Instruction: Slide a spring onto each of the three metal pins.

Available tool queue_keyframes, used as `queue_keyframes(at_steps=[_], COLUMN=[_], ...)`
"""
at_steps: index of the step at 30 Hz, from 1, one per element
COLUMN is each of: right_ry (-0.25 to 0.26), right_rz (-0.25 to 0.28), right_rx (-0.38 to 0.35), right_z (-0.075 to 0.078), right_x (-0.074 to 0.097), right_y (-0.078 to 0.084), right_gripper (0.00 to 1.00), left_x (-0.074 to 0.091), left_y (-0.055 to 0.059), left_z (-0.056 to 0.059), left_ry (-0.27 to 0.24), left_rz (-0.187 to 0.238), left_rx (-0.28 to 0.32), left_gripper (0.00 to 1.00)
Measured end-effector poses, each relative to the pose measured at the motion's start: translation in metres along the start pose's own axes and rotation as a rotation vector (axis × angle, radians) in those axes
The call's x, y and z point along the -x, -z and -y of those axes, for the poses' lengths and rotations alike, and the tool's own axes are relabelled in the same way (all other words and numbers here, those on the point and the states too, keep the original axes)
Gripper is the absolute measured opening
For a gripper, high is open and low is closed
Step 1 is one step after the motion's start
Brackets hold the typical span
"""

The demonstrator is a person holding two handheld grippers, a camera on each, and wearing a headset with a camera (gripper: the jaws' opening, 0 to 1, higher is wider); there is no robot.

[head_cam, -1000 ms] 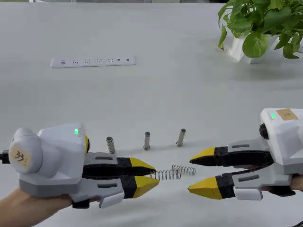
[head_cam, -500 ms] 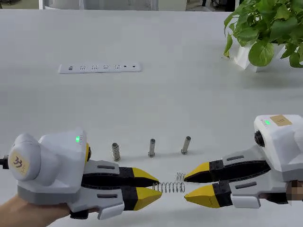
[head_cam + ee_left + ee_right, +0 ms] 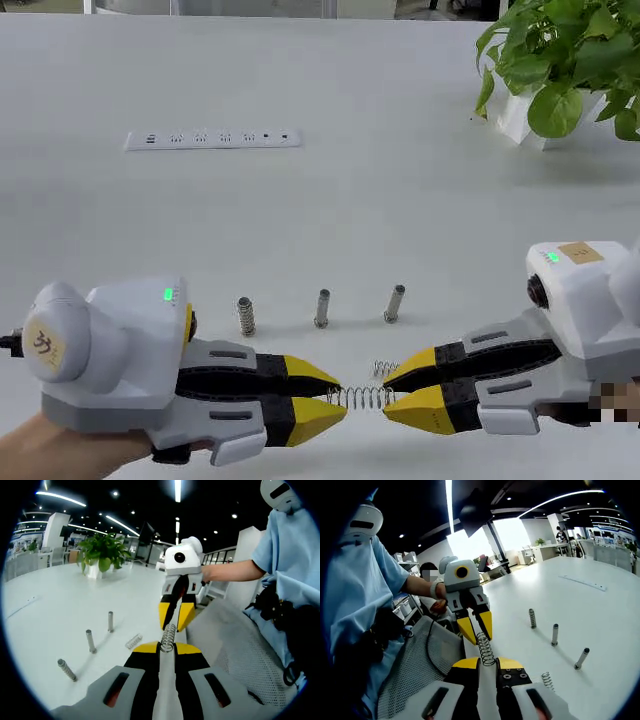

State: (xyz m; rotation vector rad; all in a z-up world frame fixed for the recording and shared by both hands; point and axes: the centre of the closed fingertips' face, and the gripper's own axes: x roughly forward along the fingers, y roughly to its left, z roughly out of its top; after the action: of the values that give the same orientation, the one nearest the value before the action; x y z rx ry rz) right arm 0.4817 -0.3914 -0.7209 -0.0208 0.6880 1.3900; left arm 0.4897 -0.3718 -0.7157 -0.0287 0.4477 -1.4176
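Three metal pins stand in a row on the white table. The left pin (image 3: 245,316) wears a spring; the middle pin (image 3: 322,308) and the right pin (image 3: 394,304) are bare. My left gripper (image 3: 340,397) is shut on one end of a spring (image 3: 362,397) held level in front of the pins. My right gripper (image 3: 387,397) faces it tip to tip, its jaws closed on the spring's other end. In the left gripper view the spring (image 3: 168,637) runs from my jaws to the right gripper (image 3: 175,622). A loose spring (image 3: 383,370) lies on the table just behind.
A white power strip (image 3: 213,139) lies far back on the left. A potted plant (image 3: 565,60) stands at the back right corner. The table (image 3: 400,200) between the pins and the strip is bare.
The right gripper has moved left toward the left gripper and narrowed from wide open to closed on the spring's free end. The left gripper kept hold of the spring.
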Motion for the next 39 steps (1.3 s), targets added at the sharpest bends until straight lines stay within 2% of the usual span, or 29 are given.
queue_keyframes(at_steps=[9, 20, 28, 31, 39], right_ry=[-0.004, 0.006, 0.019, 0.007, 0.009], right_rz=[-0.012, -0.044, -0.054, -0.052, -0.061], right_rx=[0.005, 0.058, 0.051, 0.04, 0.038], right_z=[-0.001, 0.001, 0.004, 0.004, 0.006], right_x=[0.002, 0.008, 0.008, 0.007, 0.007], right_y=[0.0, -0.007, -0.001, 0.001, 0.004], right_gripper=[0.07, 0.07, 0.09, 0.12, 0.11], left_x=[-0.002, -0.003, -0.003, -0.004, -0.005], left_y=[0.003, 0.002, -0.005, -0.006, -0.006], left_z=[0.001, 0.001, 0.004, 0.003, 0.004], left_ry=[0.003, -0.001, 0.012, 0.011, 0.013], left_rz=[-0.011, -0.007, 0.009, 0.009, 0.014], left_rx=[0.0, -0.001, -0.008, -0.009, -0.006], left_gripper=[0.07, 0.07, 0.06, 0.06, 0.06])
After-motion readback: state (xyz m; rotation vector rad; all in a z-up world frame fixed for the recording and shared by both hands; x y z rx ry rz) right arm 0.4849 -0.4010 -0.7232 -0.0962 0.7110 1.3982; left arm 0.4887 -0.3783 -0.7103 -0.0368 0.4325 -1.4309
